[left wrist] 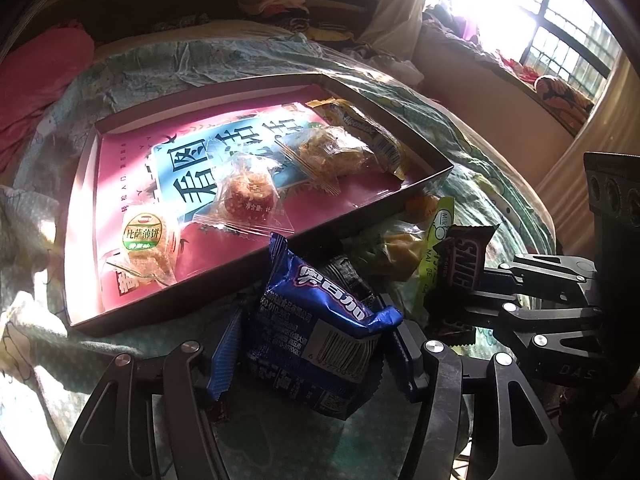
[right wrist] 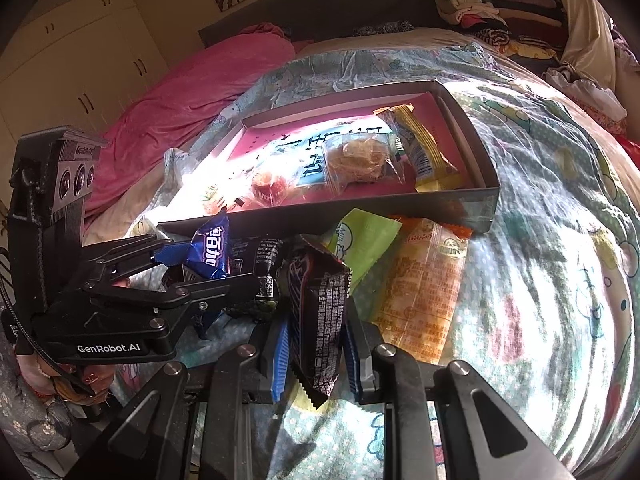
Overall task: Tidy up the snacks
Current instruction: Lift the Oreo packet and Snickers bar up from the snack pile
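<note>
Left gripper (left wrist: 308, 364) closed on a blue snack packet (left wrist: 316, 336), blue pads pressing both its sides, barcode end toward the camera, crimped top reaching up to the near wall of the box (left wrist: 256, 258). Right gripper (right wrist: 316, 344) clamped narrow on a dark chocolate bar (right wrist: 318, 320), held upright between the blue pads, serrated lower end hanging below them, printed back facing the lens.

Just behind both, a loose pile on the bedspread (right wrist: 560, 280): a black packet (right wrist: 256, 264) under the blue one, a lime-green wrapper (right wrist: 362, 240), an orange-printed clear pouch (right wrist: 424, 292) lying beside the bar and partly beneath the box's near corner. Pile crowding the space between fingers and box.

Inside the shallow dark-walled box with pink printed floor: a round green-labelled biscuit (left wrist: 146, 240) near the left front, a clear-wrapped red cake (left wrist: 248, 196) in the middle, a clear bag of pale brittle (left wrist: 332, 156) further right, a yellow wrapper (left wrist: 368, 132) along the right wall. Bare floor at the far left and back of the box.

Both grippers side by side, close, each seen in the other's view. Near wall of the box low, directly ahead. Rumpled bedspread open to the right; pink quilt (right wrist: 192, 92) beyond on the left.
</note>
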Demonstrator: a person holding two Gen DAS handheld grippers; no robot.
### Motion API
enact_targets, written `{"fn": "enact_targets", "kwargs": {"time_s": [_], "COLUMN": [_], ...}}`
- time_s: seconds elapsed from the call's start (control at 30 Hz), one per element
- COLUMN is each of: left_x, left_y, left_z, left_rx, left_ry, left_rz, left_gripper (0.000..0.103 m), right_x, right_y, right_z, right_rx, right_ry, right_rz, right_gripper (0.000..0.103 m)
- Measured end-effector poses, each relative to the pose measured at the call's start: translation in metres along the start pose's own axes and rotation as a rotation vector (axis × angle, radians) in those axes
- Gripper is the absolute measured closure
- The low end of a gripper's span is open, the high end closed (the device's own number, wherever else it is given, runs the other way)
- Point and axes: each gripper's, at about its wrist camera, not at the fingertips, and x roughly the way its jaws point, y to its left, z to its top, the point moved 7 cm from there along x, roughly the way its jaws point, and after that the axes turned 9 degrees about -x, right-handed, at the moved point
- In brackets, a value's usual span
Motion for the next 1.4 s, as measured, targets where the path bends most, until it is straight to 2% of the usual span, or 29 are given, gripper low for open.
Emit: {"fn": "enact_targets", "kwargs": {"time_s": [0.47,0.83,0.93,1.13,1.4], "left_x": [-0.017,-0.018,-0.020,-0.025,-0.024], "left_y": [0.007,0.010,0.011,0.011,0.009], "left_z": [0.008,0.008,0.008,0.012,0.012], "left_rx": [-0.039,-0.051,-0.053,-0.065,-0.062], "left_ry": [-0.043,-0.040,-0.043,-0.057,-0.052], "left_rz": [-0.012,-0.012,-0.010,-0.017,-0.021], "left_gripper": [0.039,0.039,0.039,0.039,0.039], "right_x": [-0.005,-0.011,-0.016,-0.025,-0.031], "right_y": [-0.010,-0.021,-0.017,-0.018,-0.042], "right_z": [-0.001,-0.004,0.000,0.006,0.004], "right_rx": [0.039,0.092,0.086,0.080,0.188], "right_ry": [-0.002,-0.002,-0.019,-0.043,-0.070], "right_rz": [-0.020,-0.018,-0.014,-0.034,-0.027], "right_gripper": [0.079,0.080,0.083,0.084,0.084]}}
